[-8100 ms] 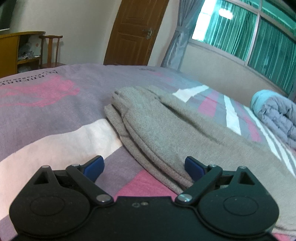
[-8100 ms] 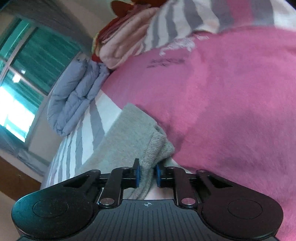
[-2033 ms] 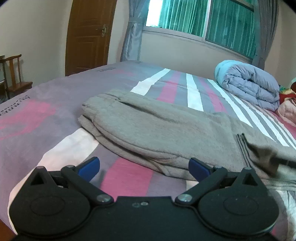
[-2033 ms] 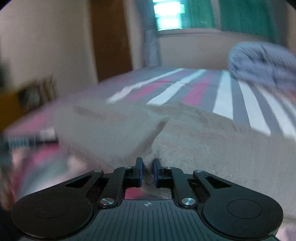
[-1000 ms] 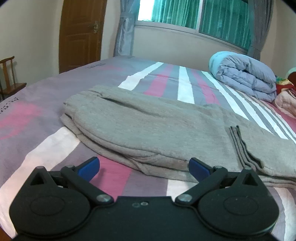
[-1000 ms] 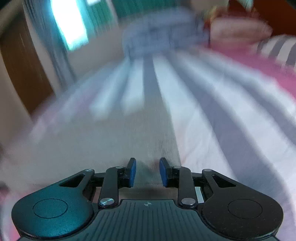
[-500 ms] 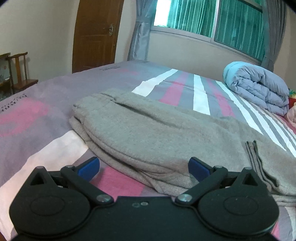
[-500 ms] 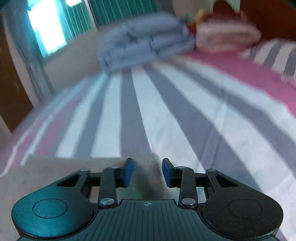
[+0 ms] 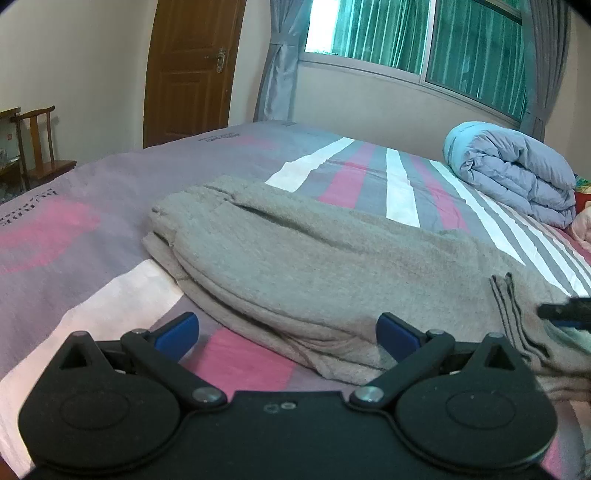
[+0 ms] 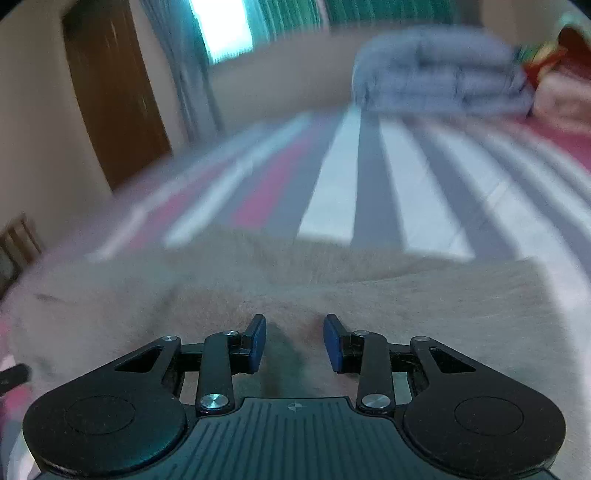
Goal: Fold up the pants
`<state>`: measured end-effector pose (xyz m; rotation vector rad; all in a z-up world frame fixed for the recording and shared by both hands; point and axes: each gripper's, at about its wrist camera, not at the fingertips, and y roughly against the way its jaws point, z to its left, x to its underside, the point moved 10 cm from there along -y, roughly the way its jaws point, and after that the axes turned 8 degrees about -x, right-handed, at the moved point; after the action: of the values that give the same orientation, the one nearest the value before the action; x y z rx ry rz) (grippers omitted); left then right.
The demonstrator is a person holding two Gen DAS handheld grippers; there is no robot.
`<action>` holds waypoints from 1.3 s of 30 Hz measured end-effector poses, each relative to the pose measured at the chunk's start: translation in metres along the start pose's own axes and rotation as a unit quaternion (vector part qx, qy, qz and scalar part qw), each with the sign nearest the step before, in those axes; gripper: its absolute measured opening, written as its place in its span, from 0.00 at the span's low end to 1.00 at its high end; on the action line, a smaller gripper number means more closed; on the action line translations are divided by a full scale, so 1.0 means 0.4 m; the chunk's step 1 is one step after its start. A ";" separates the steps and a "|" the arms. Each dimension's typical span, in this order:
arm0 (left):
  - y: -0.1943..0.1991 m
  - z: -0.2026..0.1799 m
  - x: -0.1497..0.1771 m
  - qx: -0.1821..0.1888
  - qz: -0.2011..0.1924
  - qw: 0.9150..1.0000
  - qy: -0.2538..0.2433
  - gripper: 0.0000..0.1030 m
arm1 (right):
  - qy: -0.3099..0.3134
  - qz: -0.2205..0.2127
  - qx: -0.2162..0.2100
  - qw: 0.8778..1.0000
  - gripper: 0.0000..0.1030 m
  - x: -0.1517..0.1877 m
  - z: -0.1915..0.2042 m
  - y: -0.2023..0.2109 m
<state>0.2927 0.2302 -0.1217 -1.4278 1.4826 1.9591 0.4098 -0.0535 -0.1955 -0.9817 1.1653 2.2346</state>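
jaws apart on both: left gripper (image 9: 287, 328) wide, right gripper (image 10: 294, 341) narrower, both empty. pants (image 9: 332, 266) lie doubled on bed (image 9: 92, 192); further folds likely remain.

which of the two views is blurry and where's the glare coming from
Right wrist view: motion-smeared, with the striped bedsheet and folded duvet soft, though the right tool stays crisp; the window blows out white. Left wrist view: sharp on the grey pants, fisheye-bent window frame, bright patch at the window.
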 end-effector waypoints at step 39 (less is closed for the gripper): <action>-0.228 0.214 -0.060 0.241 0.080 0.919 0.301 0.85 | 0.019 -0.084 0.029 0.996 0.57 0.129 -0.065 0.405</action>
<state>0.3245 0.3491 -0.1545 -1.7821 2.2060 1.1130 0.2812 -0.1621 -0.1598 -1.0630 1.1130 2.0479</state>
